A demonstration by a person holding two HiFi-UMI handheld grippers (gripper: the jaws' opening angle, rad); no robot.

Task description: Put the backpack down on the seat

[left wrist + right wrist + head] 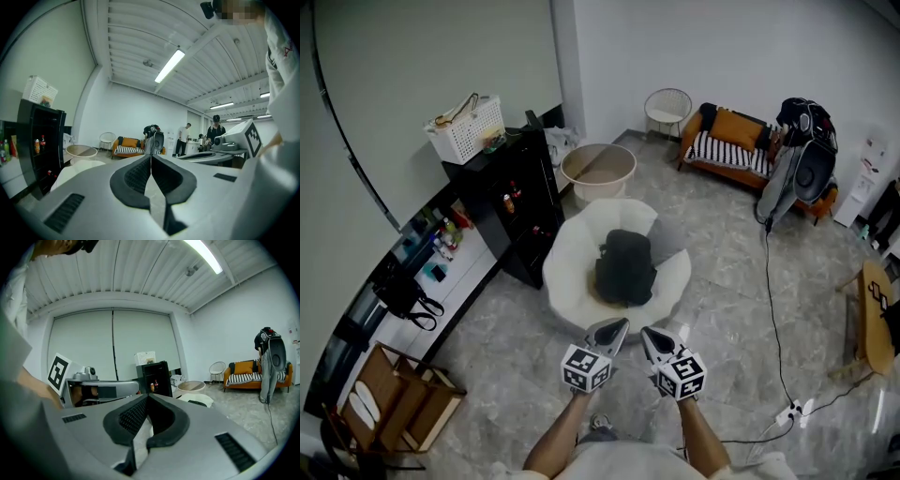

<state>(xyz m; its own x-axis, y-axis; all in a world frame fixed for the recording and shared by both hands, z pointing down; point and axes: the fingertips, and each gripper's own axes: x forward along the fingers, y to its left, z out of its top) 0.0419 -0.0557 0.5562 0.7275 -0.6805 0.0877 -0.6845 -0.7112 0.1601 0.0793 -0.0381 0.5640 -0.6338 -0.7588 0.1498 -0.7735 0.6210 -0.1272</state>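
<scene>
A black backpack [624, 267] lies in the hollow of a white petal-shaped seat [567, 258] in the middle of the head view. Both grippers hang side by side just short of the seat's near edge, apart from the backpack. My left gripper [614, 326] is shut, with nothing between its pads [151, 157]. My right gripper [652, 335] is also shut and empty [147, 397]. The right gripper view shows the seat [199, 399] past the jaws, with a dark sliver of the backpack on it. The left gripper view shows the seat's white edge [77, 168] at the left.
A black cabinet [508, 202] with a white basket [469, 127] stands left of the seat, a round tub table [598, 167] behind it. An orange sofa [731, 141] and a wire chair [667, 108] line the far wall. A cable [773, 309] crosses the floor at the right. People stand far off [215, 129].
</scene>
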